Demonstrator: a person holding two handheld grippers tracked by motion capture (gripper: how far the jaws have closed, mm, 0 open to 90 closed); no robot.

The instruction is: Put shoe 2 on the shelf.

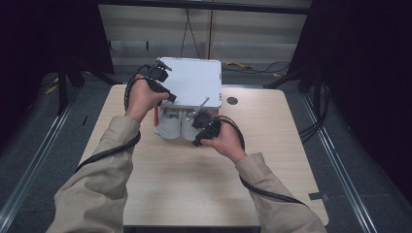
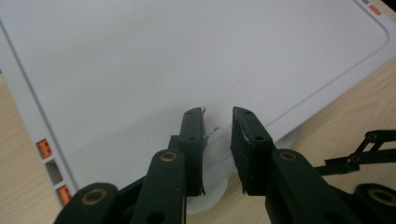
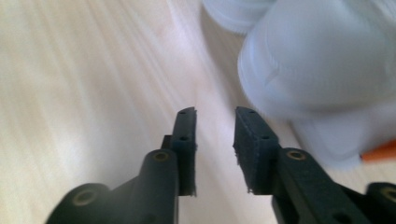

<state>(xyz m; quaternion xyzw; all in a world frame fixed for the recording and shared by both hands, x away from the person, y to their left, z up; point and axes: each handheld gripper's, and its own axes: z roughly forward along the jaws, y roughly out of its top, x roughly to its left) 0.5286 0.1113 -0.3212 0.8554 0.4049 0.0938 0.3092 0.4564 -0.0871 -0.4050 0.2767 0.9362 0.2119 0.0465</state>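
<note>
Box (image 1: 193, 82), white with a flat lid, sits at the far middle of my table (image 1: 160, 184), raised on a group of white cylindrical containers (image 1: 180, 124) packed under it; orange shows at its lower edge. My left gripper (image 1: 163, 90) hovers at the lid's left edge. Its jaws are apart with nothing between them, and the left gripper view looks straight across the lid. My right gripper (image 1: 204, 124) is low at the front, beside the containers. Its jaws are also apart and empty, over bare wood in the blurred right gripper view. I judge this two-sided stance is meant to steady the box while I work on what lies beneath. The lid's overhang hides the container tops. A dark round hole (image 1: 232, 101) lies in the tabletop to the right.
</note>
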